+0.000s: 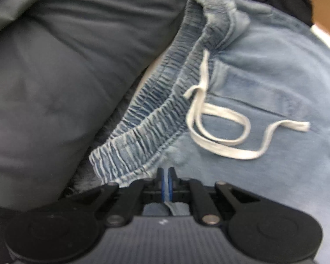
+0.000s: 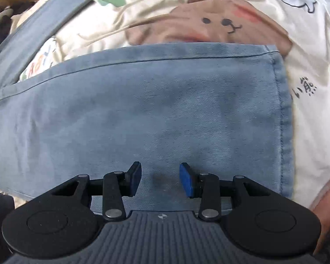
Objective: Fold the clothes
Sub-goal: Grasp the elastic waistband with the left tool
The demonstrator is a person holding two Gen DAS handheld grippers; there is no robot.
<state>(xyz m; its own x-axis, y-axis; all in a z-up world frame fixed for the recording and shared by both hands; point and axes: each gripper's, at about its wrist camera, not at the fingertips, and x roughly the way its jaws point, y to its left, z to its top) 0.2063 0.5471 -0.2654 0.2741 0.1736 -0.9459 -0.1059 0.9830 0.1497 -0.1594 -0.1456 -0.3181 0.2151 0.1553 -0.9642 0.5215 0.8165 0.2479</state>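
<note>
1. Denim trousers [image 1: 264, 70], light blue, are seen spread from the centre toward three o'clock in the left wrist view, with the elastic waistband [image 1: 156, 112] running from seven toward one o'clock.
2. A white drawstring [image 1: 220, 129] is seen looped loosely on the denim, just beside the waistband.
3. A grey-blue garment [image 1: 61, 66] is seen bunched at nine o'clock, beside the waistband.
4. The left gripper [image 1: 166, 171] is closed narrowly at six o'clock, with a fold of denim pinched between its blue pads.
5. In the right wrist view, a trouser leg [image 2: 154, 110] is laid flat over a cartoon-printed sheet [image 2: 209, 17], its hem [image 2: 281, 121] at three o'clock.
6. The right gripper [image 2: 160, 180] is held partly open above the leg, nothing being gripped.
</note>
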